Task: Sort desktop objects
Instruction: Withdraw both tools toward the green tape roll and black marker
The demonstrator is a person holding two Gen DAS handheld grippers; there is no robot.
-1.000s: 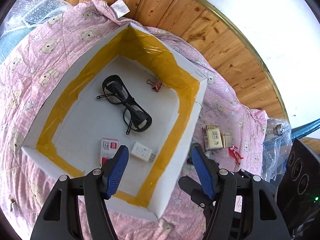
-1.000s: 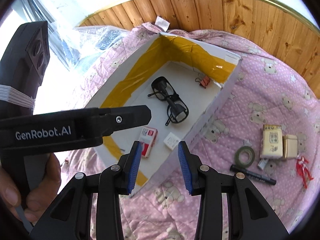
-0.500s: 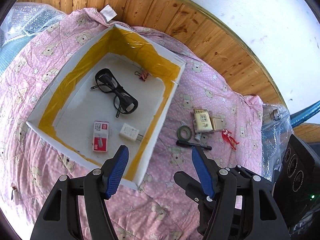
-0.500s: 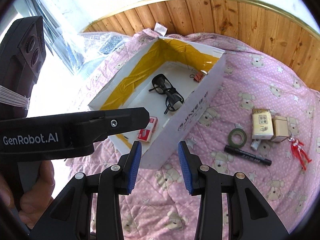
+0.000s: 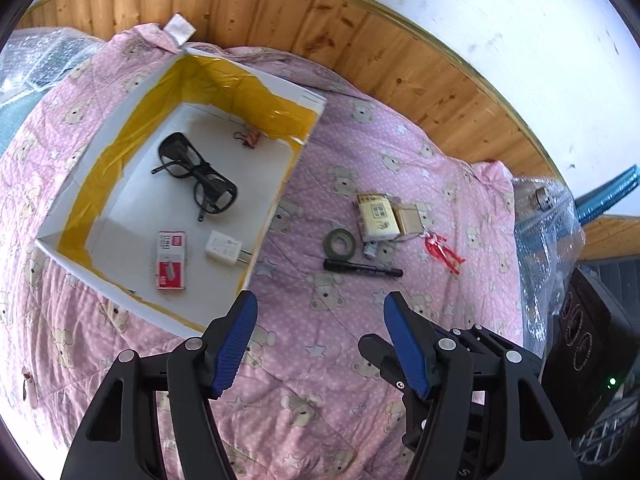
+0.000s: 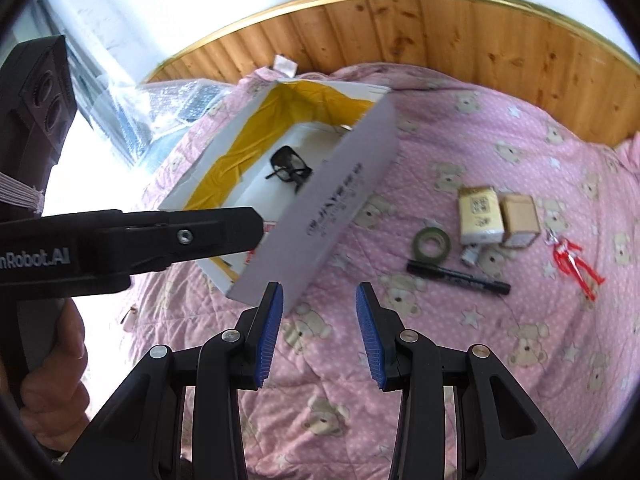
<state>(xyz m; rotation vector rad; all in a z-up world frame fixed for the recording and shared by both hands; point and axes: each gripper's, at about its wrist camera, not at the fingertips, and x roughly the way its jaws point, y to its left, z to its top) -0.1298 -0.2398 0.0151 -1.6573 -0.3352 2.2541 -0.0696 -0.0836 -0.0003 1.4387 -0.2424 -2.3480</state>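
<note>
- The left tool (image 5: 316, 312) hangs released, its ribbed blue pads spread wide with nothing between them, above the quilted pink blanket (image 5: 328, 344) printed with bears and stars.
- The right tool (image 6: 319, 304) is likewise released and empty, just off the near corner of the box (image 6: 320, 216).
- The box is a shallow white cardboard tray with glossy yellow tape lining its inner walls.
- Inside the box lie black-framed glasses (image 5: 196, 178), a red-and-white staple packet (image 5: 171, 254), a white plug adapter (image 5: 224, 247) and a small clip (image 5: 250, 137).
- To the right of the box, on the blanket: a green tape ring (image 5: 339, 242), a cream carton (image 5: 378, 217), a tan carton (image 5: 408, 219) and a red figure (image 5: 442, 252).
- The black marker (image 5: 362, 269) lies below the tape ring, its long axis pointing away from the box.
- In the right wrist view the box wall hides most of the contents; its printed lettering is blurred.
</note>
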